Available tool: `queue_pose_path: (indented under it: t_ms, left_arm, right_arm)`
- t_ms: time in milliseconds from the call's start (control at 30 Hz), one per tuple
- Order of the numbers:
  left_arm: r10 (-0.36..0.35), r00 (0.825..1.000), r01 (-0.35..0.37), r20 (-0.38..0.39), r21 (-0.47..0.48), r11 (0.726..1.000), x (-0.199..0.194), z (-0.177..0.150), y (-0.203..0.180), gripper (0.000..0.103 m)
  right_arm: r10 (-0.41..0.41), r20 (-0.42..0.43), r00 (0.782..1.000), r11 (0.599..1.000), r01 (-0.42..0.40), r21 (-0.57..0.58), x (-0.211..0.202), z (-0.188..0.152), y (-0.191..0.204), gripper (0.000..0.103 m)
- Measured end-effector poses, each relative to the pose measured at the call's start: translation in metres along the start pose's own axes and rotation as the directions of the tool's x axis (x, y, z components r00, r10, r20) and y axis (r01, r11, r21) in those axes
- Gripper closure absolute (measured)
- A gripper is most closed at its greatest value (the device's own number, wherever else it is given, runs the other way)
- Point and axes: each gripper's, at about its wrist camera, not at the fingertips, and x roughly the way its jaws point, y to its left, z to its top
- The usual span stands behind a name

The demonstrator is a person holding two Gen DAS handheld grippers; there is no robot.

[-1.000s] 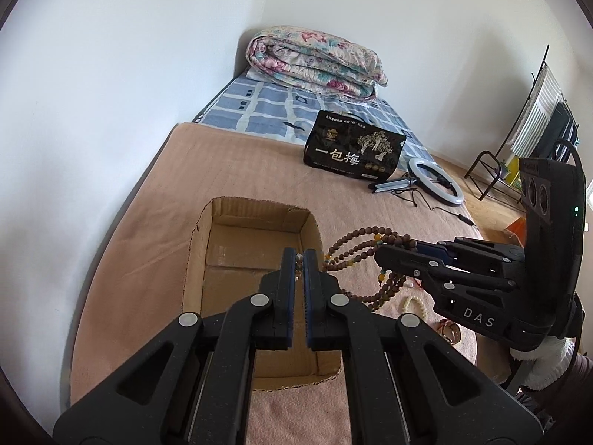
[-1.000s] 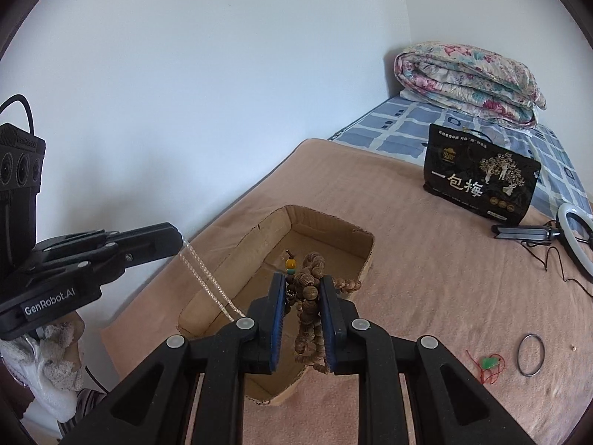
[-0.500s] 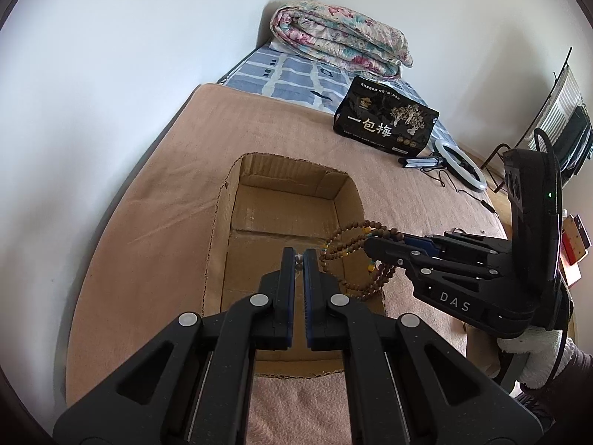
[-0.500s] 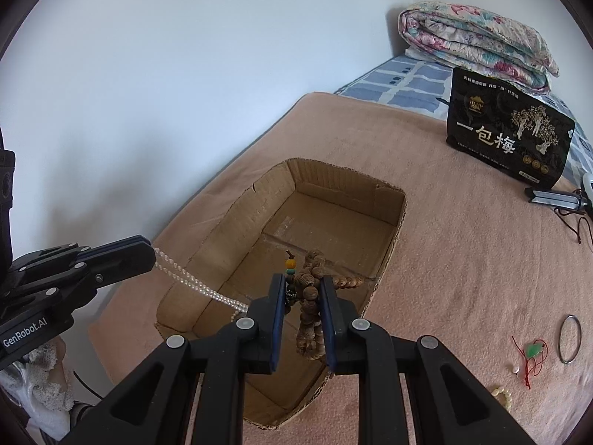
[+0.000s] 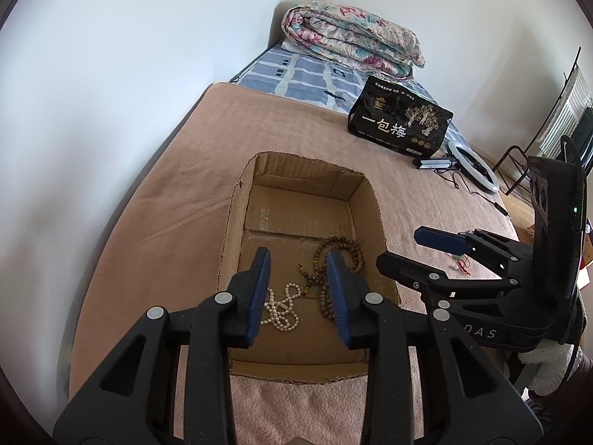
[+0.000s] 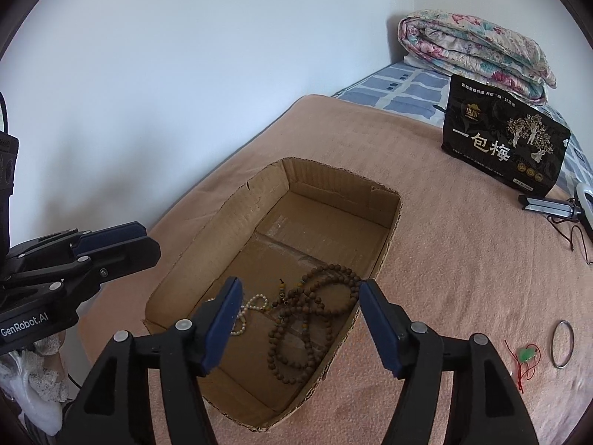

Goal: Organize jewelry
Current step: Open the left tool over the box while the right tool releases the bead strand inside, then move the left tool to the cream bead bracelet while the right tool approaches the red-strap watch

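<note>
An open cardboard box (image 5: 296,180) (image 6: 333,193) sits on the tan blanket. On its floor lie a brown wooden bead necklace (image 5: 339,241) (image 6: 333,269) and a white pearl strand (image 5: 285,307) (image 6: 246,313). My left gripper (image 5: 296,259) (image 6: 148,241) hangs over the box's near half. Its jaws are opening and nothing is between the pads. My right gripper (image 6: 298,289) (image 5: 400,248) hovers above the brown beads by the box's right wall. Its jaws are also opening, wide apart, with no bead touching them.
A black printed bag (image 5: 398,122) (image 6: 504,141) stands behind the box, and a ring light (image 5: 470,165) lies to its right. A folded floral quilt (image 5: 352,40) lies at the bed's far end. A metal bangle (image 6: 562,343) and a green pendant on red cord (image 6: 528,354) lie right of the box.
Both grippers sank toward the box and opened. The pearl strand left the left jaws and the brown beads left the right jaws; both now lie on the box floor.
</note>
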Motion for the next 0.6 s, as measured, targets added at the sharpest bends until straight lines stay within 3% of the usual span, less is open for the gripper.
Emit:
queue_pose_path:
  t_ms: [100, 167, 367, 467, 600]
  left_arm:
    - [0.001, 1.0, -0.001, 0.0, 0.005, 1.0, 0.0, 0.0, 0.0, 0.072]
    - [0.004, 1.0, -0.004, 0.001, 0.011, 1.0, -0.001, 0.0, 0.0, 0.072]
    - [0.007, 1.0, -0.007, 0.012, 0.032, 0.999, -0.003, 0.001, -0.007, 0.071]
    - [-0.002, 1.0, 0.002, 0.019, 0.03, 1.0, -0.003, 0.002, -0.012, 0.054]
    - [-0.006, 1.0, 0.005, 0.026, 0.035, 0.999, -0.004, 0.004, -0.022, 0.047]
  right_arm:
    - [-0.009, 0.001, 1.0, 1.0, 0.009, 0.0, -0.002, -0.002, -0.001, 0.031]
    - [-0.015, 0.011, 1.0, 1.0, 0.015, 0.006, -0.004, -0.003, -0.003, 0.02]
    - [-0.044, 0.028, 0.999, 0.999, 0.043, 0.021, -0.018, -0.009, -0.011, 0.01]
    - [-0.083, 0.041, 0.996, 0.996, 0.083, 0.016, -0.028, -0.012, -0.016, 0.002]
    - [-0.122, 0.058, 0.991, 0.993, 0.121, 0.013, -0.042, -0.016, -0.027, 0.001]
